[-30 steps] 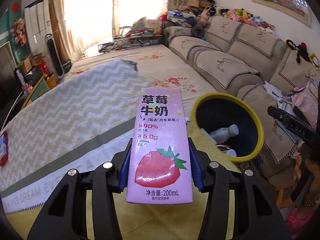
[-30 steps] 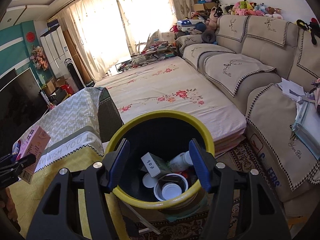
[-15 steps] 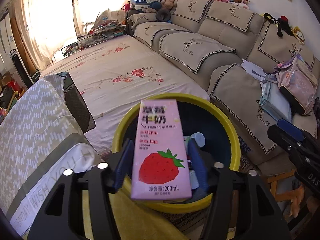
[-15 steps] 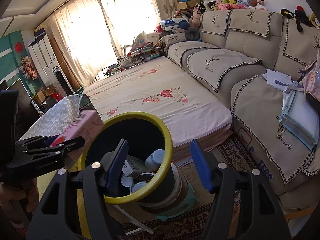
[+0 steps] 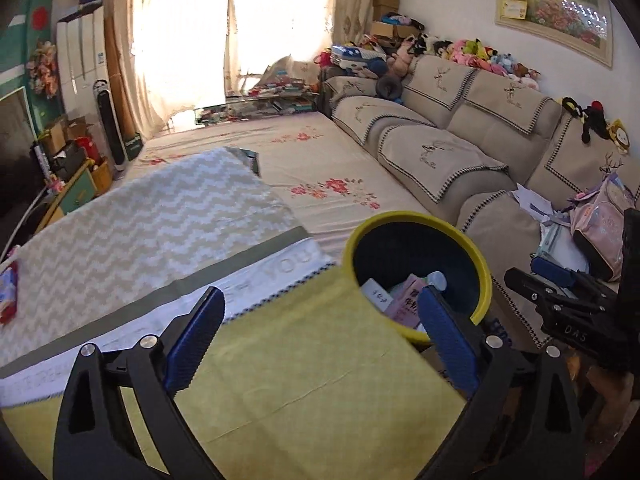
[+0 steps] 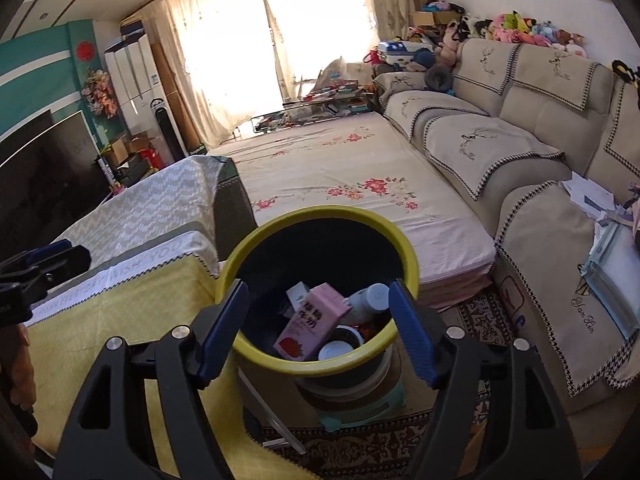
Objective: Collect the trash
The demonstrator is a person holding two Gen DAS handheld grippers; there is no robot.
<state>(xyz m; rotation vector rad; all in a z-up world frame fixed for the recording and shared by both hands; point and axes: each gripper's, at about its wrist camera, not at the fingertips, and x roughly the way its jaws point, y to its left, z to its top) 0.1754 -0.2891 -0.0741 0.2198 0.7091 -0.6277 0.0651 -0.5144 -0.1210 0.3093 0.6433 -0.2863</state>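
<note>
**Carton in bin, both tongs empty**

Pink milk carton [image 6: 310, 326] lies tilted inside yellow-rimmed bin [image 6: 256, 242], lower centre of right view, next to a white bottle [image 6: 370, 300]. Left gripper [image 5: 320, 330] jaws spread wide, holding nothing, over yellow cloth [image 5: 312, 380]. Right gripper [image 6: 318, 330] also wide open, empty, above bin.

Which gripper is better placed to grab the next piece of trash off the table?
Left. The left gripper hangs open over the table, near the red packet at its far edge; the right gripper, also open, faces the bin.
</note>
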